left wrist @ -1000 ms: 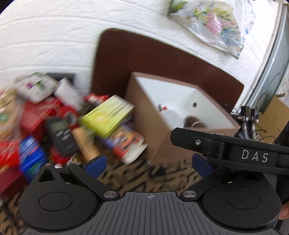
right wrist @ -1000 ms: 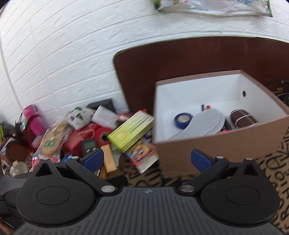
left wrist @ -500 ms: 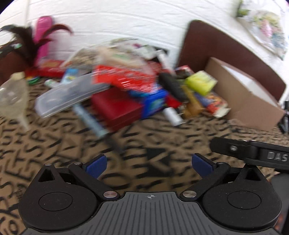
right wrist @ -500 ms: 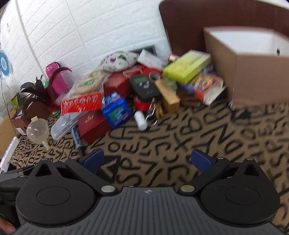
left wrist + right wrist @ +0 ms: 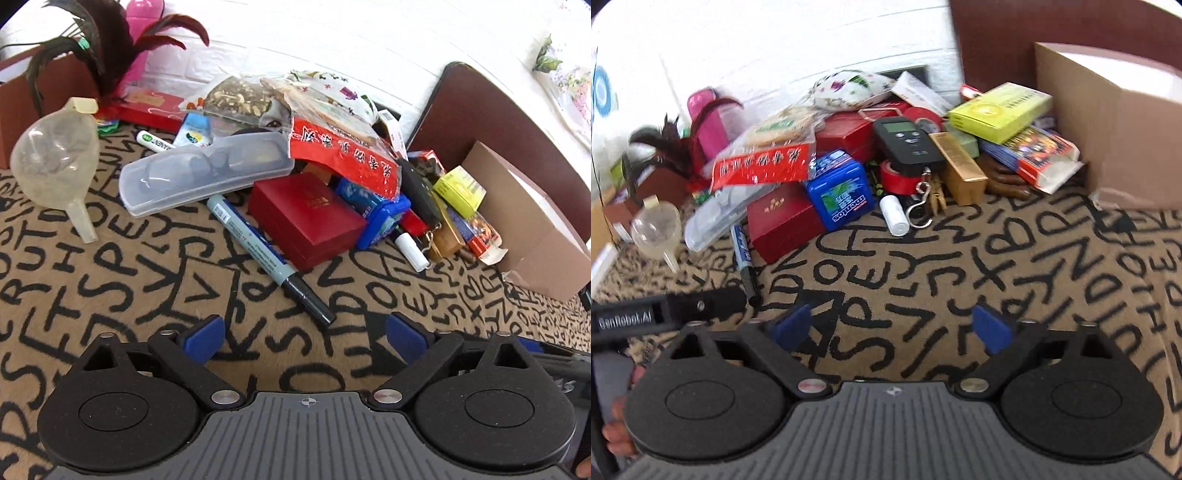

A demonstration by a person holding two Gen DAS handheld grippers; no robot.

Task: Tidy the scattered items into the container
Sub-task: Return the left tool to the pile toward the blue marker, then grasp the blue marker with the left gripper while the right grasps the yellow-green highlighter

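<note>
Letter-printed carpet [image 5: 147, 288] filled the lower frame under both tools. Left gripper [image 5: 304, 334] and right gripper [image 5: 892, 326] were closing, still wide, nothing between their jaws. Just beyond, a marker [image 5: 266, 254] lay at centre beside a red box [image 5: 306, 218]. Farther, the cardboard container [image 5: 532, 229] stood at right, beside the pile.

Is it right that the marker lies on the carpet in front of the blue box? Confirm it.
Not quite. The marker does lie on the carpet, but in front of the red box, not the blue box, which sits on the red box's far side. The left wrist view shows it.
</note>
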